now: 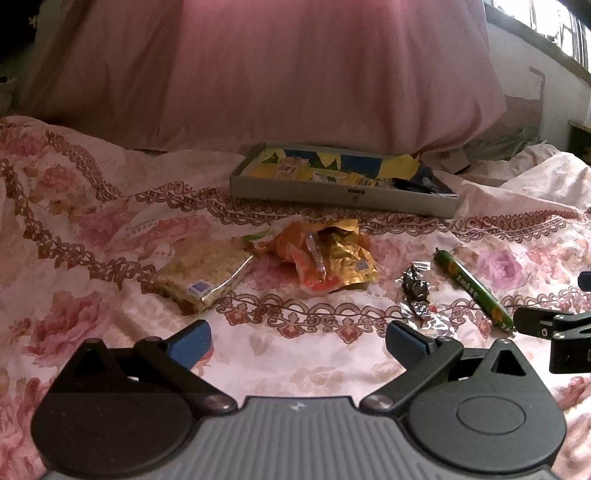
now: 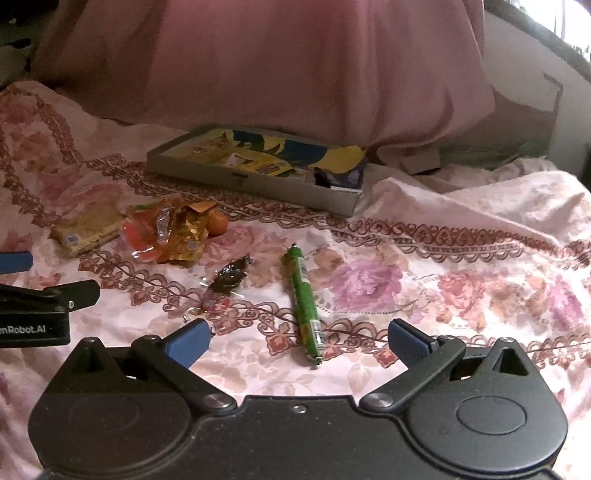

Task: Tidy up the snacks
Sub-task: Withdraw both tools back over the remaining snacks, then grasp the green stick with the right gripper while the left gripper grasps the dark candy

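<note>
Left wrist view: the left tongs [image 1: 297, 341] gape wide, holding nothing above the floral bedspread [image 1: 110, 206]; snack packets [image 1: 325, 258] lie ahead, before the shallow box [image 1: 340, 192].

Right wrist view: the right tongs [image 2: 298, 341] spread wide and empty, the green stick snack [image 2: 304, 301] lying between their tips.

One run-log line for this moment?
left gripper: open, empty | right gripper: open, green stick ahead | tray: partly filled | loose snacks on bedspread

Floral pink bedspread [image 1: 110, 206], big pink pillow [image 1: 295, 74] behind, bright window [image 1: 554, 22] upper right.
</note>
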A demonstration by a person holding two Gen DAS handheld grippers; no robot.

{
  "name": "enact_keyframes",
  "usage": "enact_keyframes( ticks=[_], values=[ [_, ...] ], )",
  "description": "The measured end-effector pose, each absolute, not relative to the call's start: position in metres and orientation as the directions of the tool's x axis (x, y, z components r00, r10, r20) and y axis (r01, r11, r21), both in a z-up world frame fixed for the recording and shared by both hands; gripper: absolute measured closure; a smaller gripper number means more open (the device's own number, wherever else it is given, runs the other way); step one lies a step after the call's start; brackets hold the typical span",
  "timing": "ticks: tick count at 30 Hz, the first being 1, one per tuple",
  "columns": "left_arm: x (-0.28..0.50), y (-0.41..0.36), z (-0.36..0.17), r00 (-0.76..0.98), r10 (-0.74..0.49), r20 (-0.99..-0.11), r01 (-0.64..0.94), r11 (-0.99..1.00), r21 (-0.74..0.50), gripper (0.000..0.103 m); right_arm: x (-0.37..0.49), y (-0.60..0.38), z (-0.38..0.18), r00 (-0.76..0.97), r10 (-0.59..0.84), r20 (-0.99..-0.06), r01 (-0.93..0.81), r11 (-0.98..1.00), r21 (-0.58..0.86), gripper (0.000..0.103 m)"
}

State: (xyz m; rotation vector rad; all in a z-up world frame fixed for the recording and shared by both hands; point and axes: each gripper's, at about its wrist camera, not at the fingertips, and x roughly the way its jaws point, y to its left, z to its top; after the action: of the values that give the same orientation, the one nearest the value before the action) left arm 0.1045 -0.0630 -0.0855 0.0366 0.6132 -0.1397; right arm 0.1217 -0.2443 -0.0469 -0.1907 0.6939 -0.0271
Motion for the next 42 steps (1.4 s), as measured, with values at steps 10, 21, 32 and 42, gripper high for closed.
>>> enact_keyframes(
  ticks=[10, 21, 32, 42],
  values=[
    [0.118, -0.069, -0.087, 0.812, -0.118, -0.572, 0.158, 0.987, 0.02, 0.0, 0.142, -0.261, -0.054, 0.718, -0.031, -0.696, -0.006, 0.999, -0.05, 0.001],
    [0.132, -0.087, -0.097, 0.794, -0.136, -0.593, 0.209, 0.976, 0.056, 0.0, 0.168, -0.28, -0.066, 0.679, 0.0, -0.734, 0.02, 1.0, 0.019, 0.001],
    [0.149, -0.106, -0.101, 0.778, -0.15, -0.61, 0.247, 0.966, 0.076, 0.0, 0.191, -0.289, -0.07, 0.689, -0.004, -0.725, -0.003, 1.0, -0.008, 0.001],
    [0.168, -0.125, -0.105, 0.764, -0.15, -0.627, 0.264, 0.96, 0.093, 0.0, 0.209, -0.3, -0.075, 0.695, 0.044, -0.718, -0.034, 0.999, 0.028, 0.001]
  ],
)
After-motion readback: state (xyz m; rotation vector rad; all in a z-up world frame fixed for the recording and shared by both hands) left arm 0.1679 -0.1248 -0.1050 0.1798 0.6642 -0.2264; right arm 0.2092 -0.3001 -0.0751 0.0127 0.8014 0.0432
